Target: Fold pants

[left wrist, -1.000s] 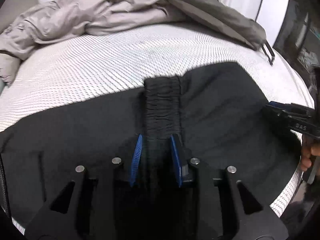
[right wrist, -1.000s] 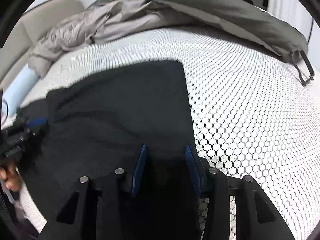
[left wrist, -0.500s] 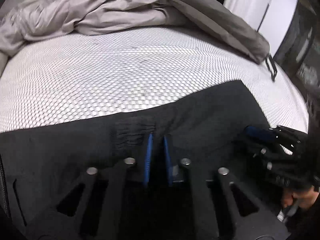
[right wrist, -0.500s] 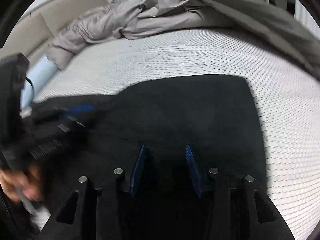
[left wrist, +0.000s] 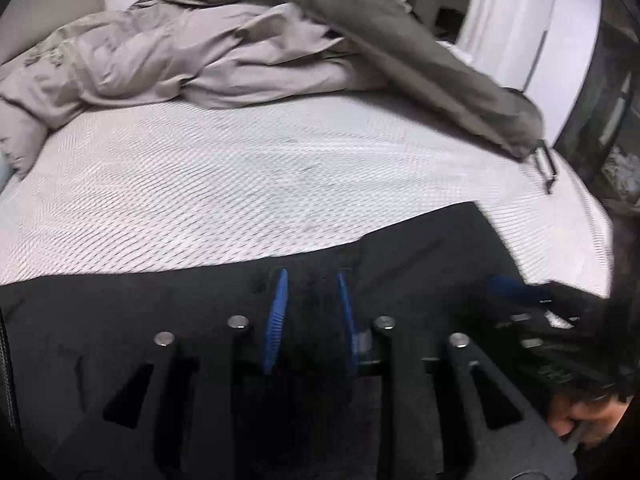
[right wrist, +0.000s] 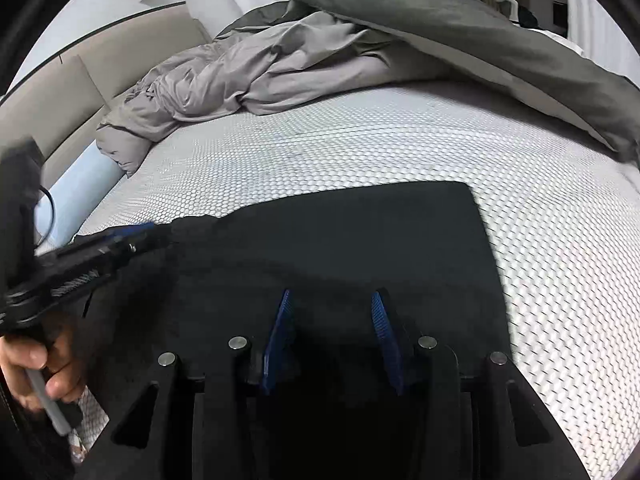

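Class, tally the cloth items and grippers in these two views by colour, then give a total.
Black pants: 1
Grey bedding, light quilt and dark cover: 2
Black grippers, left gripper and right gripper: 2
Total: 5

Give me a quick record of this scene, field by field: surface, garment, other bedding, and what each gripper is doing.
surface: white honeycomb-patterned mattress
garment: black pants, lying flat on the mattress near edge
other bedding: crumpled grey duvet at the far side
left gripper: over the pants, jaws just reopened, dark fabric between them; grip unclear
right gripper: over the pants, jaws apart, dark fabric between them; grip unclear
hand: holds the left gripper's handle
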